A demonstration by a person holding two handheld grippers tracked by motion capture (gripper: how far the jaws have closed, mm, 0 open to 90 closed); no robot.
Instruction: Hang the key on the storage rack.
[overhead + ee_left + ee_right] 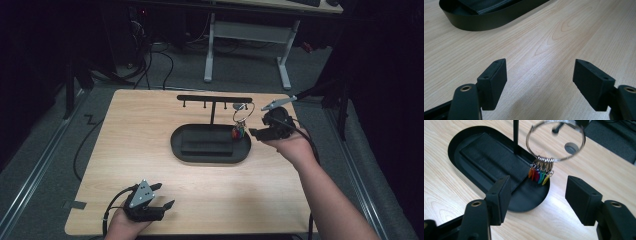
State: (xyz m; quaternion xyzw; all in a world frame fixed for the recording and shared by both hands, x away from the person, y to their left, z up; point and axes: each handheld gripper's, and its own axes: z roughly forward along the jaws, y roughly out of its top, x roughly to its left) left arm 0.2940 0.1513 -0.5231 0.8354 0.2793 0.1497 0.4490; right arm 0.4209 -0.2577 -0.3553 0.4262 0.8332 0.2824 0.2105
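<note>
On stand's right hook: key ring (555,141) hangs vertically, tags (540,175) pointing down | right hand-held gripper (537,195) open, empty | left hand-held gripper (540,82) open

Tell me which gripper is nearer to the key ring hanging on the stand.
Right. The right gripper sits just beside the key ring, jaws open with nothing between them. The left gripper rests far off at the table's near edge, jaws open too.

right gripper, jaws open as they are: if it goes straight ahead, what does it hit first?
Most likely the key ring with its coloured tags, hanging from the black stand; it sits in line between the right gripper's open jaws. Depth is unclear, so the tray rim below might come first.
</note>
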